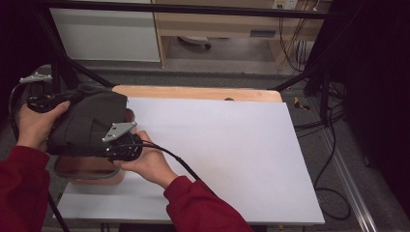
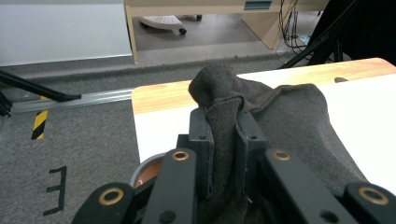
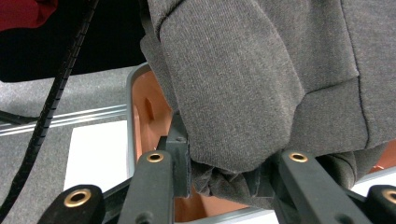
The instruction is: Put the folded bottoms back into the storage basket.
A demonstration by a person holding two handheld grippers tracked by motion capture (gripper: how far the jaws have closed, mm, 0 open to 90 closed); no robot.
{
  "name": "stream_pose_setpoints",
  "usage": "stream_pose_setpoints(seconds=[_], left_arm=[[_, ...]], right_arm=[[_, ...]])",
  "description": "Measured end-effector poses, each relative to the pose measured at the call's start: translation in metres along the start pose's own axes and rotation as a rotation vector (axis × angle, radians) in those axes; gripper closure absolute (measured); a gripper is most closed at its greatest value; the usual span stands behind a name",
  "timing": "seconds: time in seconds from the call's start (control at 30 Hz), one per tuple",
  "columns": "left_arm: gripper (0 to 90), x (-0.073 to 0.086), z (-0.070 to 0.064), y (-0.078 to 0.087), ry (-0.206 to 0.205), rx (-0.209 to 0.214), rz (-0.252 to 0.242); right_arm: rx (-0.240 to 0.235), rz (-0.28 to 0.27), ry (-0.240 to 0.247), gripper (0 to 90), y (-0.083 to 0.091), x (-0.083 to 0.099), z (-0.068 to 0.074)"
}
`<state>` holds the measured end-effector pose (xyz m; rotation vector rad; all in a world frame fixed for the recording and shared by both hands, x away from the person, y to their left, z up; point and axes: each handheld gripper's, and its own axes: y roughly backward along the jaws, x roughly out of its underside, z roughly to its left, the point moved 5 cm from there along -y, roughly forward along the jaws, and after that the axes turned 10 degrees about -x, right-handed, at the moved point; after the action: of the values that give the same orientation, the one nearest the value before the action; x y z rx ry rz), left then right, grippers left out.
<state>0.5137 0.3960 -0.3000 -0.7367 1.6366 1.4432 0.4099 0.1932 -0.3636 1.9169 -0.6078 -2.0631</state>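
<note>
A dark grey knitted garment [image 1: 87,123] hangs bunched between both grippers at the table's left edge, over a brown bin with a grey rim [image 1: 82,173]. My left gripper [image 1: 46,103] holds its far left side; in the left gripper view the jaws are shut on a pinched fold of the cloth [image 2: 223,135]. My right gripper [image 1: 121,145] holds the near right side; in the right gripper view its jaws are closed on a gathered wad of the garment [image 3: 224,179], with the bin's brown inside [image 3: 144,112] below.
A white sheet [image 1: 217,145] covers most of the wooden table [image 1: 193,92]. Black frame bars [image 1: 300,77] and cables [image 1: 333,145] stand to the right on the grey carpet. A pale wooden cabinet [image 1: 217,24] is at the back.
</note>
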Motion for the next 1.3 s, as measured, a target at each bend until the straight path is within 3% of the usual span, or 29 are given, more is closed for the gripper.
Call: stream_pose_setpoints(seconds=[1.3], left_arm=[[79.5, 0.026, 0.012, -0.012, -0.02, -0.014, 0.052]], right_arm=[[-0.022, 0.041, -0.03, 67.4, -0.025, 0.013, 0.005]])
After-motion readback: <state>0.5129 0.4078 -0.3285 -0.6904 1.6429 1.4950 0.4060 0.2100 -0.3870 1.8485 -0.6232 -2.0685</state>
